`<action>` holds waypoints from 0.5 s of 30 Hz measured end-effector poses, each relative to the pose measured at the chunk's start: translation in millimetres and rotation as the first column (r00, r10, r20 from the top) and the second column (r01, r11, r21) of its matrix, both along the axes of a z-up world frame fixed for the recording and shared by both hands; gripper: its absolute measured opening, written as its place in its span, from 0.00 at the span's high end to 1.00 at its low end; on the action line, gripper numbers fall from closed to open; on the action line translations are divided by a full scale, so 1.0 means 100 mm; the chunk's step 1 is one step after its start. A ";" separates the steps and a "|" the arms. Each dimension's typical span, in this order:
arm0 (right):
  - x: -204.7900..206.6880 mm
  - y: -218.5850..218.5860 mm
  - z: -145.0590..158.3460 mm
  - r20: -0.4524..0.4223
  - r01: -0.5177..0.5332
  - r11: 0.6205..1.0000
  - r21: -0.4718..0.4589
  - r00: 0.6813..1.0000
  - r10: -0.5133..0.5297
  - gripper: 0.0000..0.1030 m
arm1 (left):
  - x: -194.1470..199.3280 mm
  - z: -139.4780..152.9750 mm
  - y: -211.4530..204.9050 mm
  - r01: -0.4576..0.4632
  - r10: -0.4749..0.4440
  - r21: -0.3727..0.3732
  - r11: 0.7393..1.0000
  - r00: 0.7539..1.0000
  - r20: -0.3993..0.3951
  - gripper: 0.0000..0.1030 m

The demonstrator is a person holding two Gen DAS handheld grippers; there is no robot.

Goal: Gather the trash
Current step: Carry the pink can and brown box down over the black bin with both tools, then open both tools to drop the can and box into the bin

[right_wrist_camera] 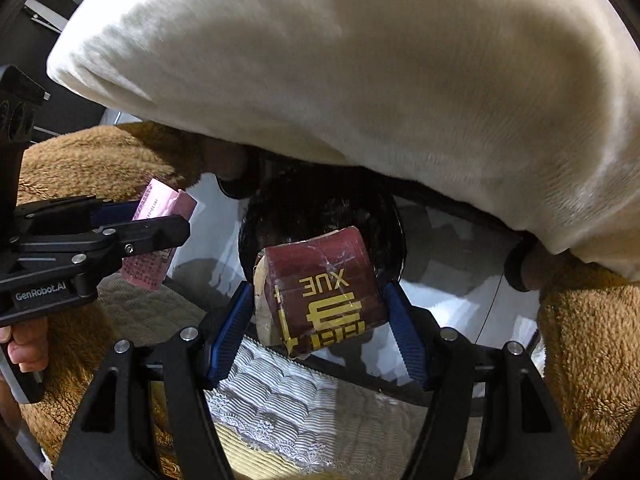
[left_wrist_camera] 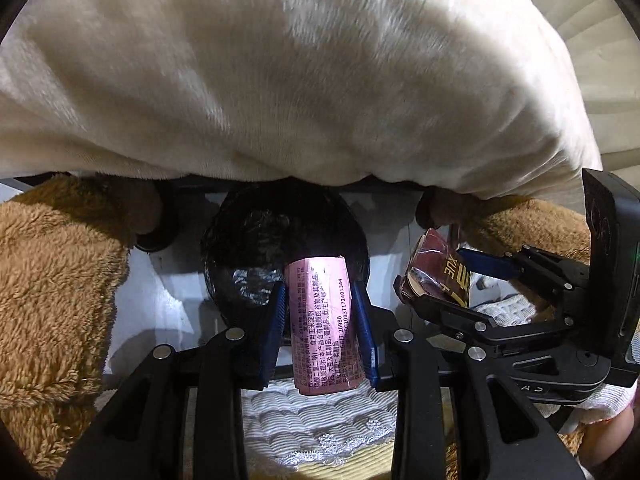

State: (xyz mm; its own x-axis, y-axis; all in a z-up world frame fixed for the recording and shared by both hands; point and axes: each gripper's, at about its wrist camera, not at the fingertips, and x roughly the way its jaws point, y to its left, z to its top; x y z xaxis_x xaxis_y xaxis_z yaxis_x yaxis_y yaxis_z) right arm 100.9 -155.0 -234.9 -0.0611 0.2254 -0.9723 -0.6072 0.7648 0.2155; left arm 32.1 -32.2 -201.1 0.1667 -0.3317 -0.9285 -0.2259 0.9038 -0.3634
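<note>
My left gripper (left_wrist_camera: 319, 300) is shut on a pink printed wrapper (left_wrist_camera: 322, 320), held upright between its blue pads above a black-lined trash bin (left_wrist_camera: 248, 240) on the floor. In the right wrist view my right gripper (right_wrist_camera: 320, 308) is shut on a crumpled dark red packet with gold lettering (right_wrist_camera: 320, 296), hanging over the same black bin (right_wrist_camera: 304, 208). The left gripper (right_wrist_camera: 160, 232) with the pink wrapper (right_wrist_camera: 160, 216) shows at the left of that view. The red packet (left_wrist_camera: 436, 276) in the right gripper (left_wrist_camera: 440, 280) shows at the right of the left wrist view.
A person's cream top (left_wrist_camera: 300, 72) fills the upper half of both views, with brown fleecy legs (left_wrist_camera: 52, 280) on either side of the bin. A quilted white cushion with a lace edge (right_wrist_camera: 288, 400) lies below the grippers. A hand (right_wrist_camera: 24, 348) grips the left tool's handle.
</note>
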 end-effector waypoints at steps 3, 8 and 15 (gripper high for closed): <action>-0.03 0.02 -0.05 -0.011 -0.002 1.000 -0.013 1.000 0.002 0.35 | -0.01 -0.05 -0.01 0.009 -0.008 0.015 1.000 1.000 -0.023 0.69; 0.02 -0.01 -0.04 -0.020 0.017 1.000 -0.023 1.000 -0.018 0.35 | 0.03 -0.15 0.02 -0.004 0.006 0.032 0.999 0.998 -0.055 0.67; 0.02 -0.01 -0.01 -0.011 0.019 1.000 -0.019 1.000 -0.019 0.34 | 0.04 -0.14 0.06 -0.020 0.022 0.035 0.999 0.998 -0.053 0.54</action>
